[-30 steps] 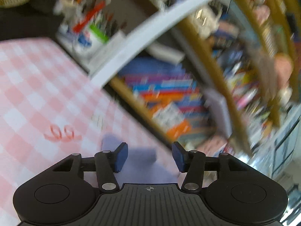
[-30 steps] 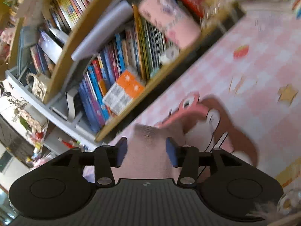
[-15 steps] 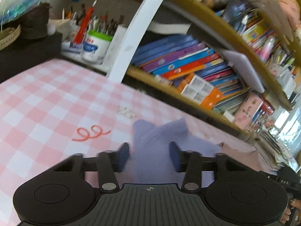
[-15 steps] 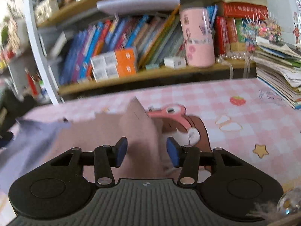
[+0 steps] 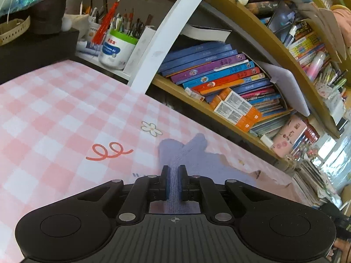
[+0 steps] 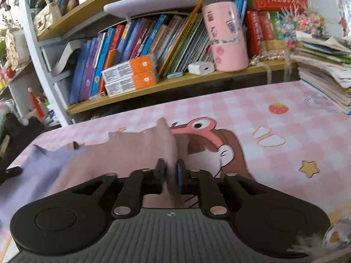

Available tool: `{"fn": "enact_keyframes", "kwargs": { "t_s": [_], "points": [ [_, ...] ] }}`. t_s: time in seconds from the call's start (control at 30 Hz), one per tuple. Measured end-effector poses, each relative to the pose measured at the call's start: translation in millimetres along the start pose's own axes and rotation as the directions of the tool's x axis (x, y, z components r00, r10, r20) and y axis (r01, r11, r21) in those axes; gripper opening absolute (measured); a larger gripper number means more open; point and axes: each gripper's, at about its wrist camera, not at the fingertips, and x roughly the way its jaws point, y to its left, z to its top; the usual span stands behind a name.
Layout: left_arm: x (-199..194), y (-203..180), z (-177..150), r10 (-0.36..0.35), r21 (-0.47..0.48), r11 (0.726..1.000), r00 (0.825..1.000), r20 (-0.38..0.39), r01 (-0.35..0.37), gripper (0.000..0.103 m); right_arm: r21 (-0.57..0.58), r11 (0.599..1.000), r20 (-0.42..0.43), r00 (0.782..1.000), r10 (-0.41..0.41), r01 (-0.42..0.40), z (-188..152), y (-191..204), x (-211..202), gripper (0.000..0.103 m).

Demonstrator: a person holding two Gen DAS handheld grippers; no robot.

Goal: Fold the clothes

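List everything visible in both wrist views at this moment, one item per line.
garment: one, pink shading to lavender, on the table, both ends pinched
tablecloth: one, pink-white check, covering the table
books: many, mixed colours, on the shelf behind
orange boxes: two, stacked on the shelf
pink cup: one, on the shelf
pen pot: one, white with green rim, far left
left gripper: black, shut on garment
right gripper: black, shut on garment

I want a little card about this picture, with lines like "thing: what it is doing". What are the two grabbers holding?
left gripper: shut on the purple end of the cloth
right gripper: shut on the pink end of the cloth
cloth: pink and purple, stretched between the grippers
table cover: pink checks under the cloth
bookshelf: behind the table, full of books
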Motion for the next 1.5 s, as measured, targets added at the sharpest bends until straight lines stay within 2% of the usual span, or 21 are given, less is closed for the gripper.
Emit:
{"fn": "enact_keyframes", "kwargs": {
  "t_s": [0.1,0.23,0.27,0.3,0.4,0.47,0.5,0.53,0.63,0.7,0.77,0.83,0.97,1.07,1.1,1.13,1.2,1.3,1.4,1.43,1.5],
  "points": [
    [-5,2,-1,-0.012,-0.015,1.0,0.999,0.03,0.012,0.014,0.039,0.999,0.019,1.0,0.006,-0.007,-1,-8,-5,0.028],
    [-13,-2,11,-0.078,-0.012,0.997,0.995,0.061,0.079,0.021,0.063,0.997,0.067,0.996,0.051,-0.055,6,-9,-15,0.028],
    [-10,-6,12,-0.055,0.015,0.998,0.998,0.044,0.054,0.021,0.056,0.997,0.066,0.997,0.05,-0.054,8,-8,-16,0.028],
    [-7,-10,12,-0.031,0.041,0.999,0.999,0.027,0.03,0.021,0.048,0.998,0.056,0.998,0.04,-0.042,7,-7,-14,0.026],
    [5,-17,8,0.037,0.101,0.994,0.999,-0.03,-0.034,0.02,0.045,0.999,0.012,1.0,0.029,-0.03,5,-7,-7,0.008],
    [0,-19,7,0.008,0.111,0.994,1.0,-0.011,-0.007,0.016,0.048,0.998,0.014,0.999,0.032,-0.033,5,-7,-7,0.008],
    [-3,-20,7,-0.007,0.116,0.993,1.0,-0.001,0.007,0.002,0.049,0.998,0.016,0.999,0.034,-0.034,4,-7,-7,0.007],
    [-7,-21,6,-0.024,0.118,0.993,1.0,0.015,0.022,0.001,0.051,0.998,0.018,0.999,0.035,-0.036,4,-7,-7,0.007],
    [-30,-20,10,-0.105,0.084,0.992,0.983,0.149,0.093,0.001,0.07,0.995,0.058,0.996,0.063,-0.067,4,-10,-12,0.007],
    [-27,-11,11,-0.085,0.041,0.996,0.986,0.143,0.08,0.001,0.071,0.995,0.06,0.996,0.068,-0.072,5,-10,-11,0.007],
    [-11,2,9,-0.016,-0.019,1.0,0.998,0.054,0.017,0.0,0.067,0.997,0.027,0.999,0.044,-0.046,3,-9,-4,0.007],
    [-1,11,7,0.03,-0.056,0.998,1.0,-0.002,-0.03,0.0,0.067,0.997,0.017,0.999,0.042,-0.043,2,-10,-3,0.007],
    [-6,14,6,0.017,-0.082,0.997,0.999,0.032,-0.014,0.0,0.073,0.996,0.005,0.999,0.044,-0.044,2,-13,-2,0.01],
    [-20,12,4,0.009,-0.07,0.998,0.995,0.103,-0.001,0.006,0.093,0.994,0.019,0.999,0.049,-0.05,4,-18,-10,0.026],
    [-25,11,4,-0.006,-0.071,0.997,0.992,0.123,0.015,0.016,0.102,0.993,0.032,0.998,0.054,-0.057,5,-20,-15,0.039],
    [-30,11,4,-0.021,-0.073,0.997,0.99,0.139,0.031,0.024,0.112,0.991,0.05,0.996,0.069,-0.074,6,-24,-23,0.045],
    [-35,10,3,-0.056,-0.086,0.994,0.99,0.128,0.067,0.07,0.135,0.985,0.054,0.993,0.104,-0.11,4,-32,-32,0.045],
    [-36,8,-2,-0.082,-0.09,0.992,0.993,0.086,0.09,0.069,0.185,0.973,0.024,0.99,0.138,-0.14,-4,-41,-38,0.045],
    [-29,1,-5,-0.064,-0.062,0.996,0.997,0.038,0.066,0.066,0.21,0.969,0.003,0.991,0.136,-0.133,-9,-42,-36,0.042],
    [-27,-2,-6,-0.062,-0.049,0.997,0.998,0.024,0.063,0.063,0.212,0.967,0.004,0.99,0.144,-0.142,-9,-42,-35,0.04],
    [-22,-6,-9,-0.06,-0.024,0.998,0.998,-0.01,0.06,0.046,0.217,0.964,-0.003,0.987,0.16,-0.156,-10,-40,-34,0.039]
  ]
}}
